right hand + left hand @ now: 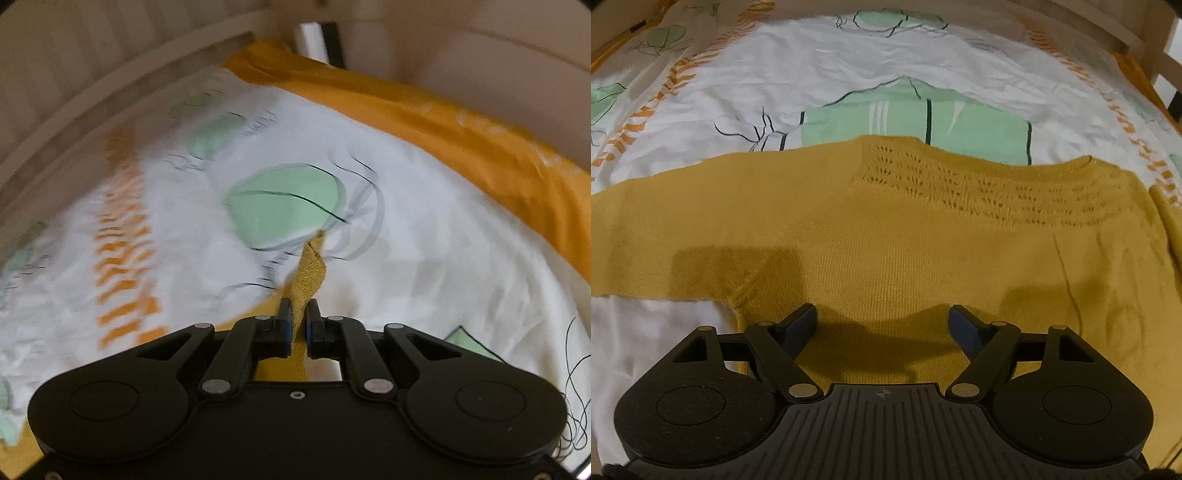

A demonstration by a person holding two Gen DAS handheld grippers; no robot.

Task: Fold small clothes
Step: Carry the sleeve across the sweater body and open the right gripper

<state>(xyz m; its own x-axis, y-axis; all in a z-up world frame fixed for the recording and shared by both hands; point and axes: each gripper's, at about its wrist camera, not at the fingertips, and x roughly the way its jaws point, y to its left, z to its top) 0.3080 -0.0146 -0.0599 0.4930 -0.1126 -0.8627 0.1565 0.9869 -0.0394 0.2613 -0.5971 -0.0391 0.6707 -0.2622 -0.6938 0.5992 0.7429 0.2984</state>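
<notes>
The right gripper pinches an edge of the mustard-yellow knitted jumper; the left gripper gapes empty above it; the first fold begins, probably carrying that edge across.

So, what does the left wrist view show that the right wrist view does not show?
Only the left wrist view: the mustard sweater lying spread flat, with its eyelet collar, and the left claw open above it. Only the right wrist view: the right claw shut on a bunched strip of the sweater, and an orange border. Both: the white bedsheet with green and orange prints.
</notes>
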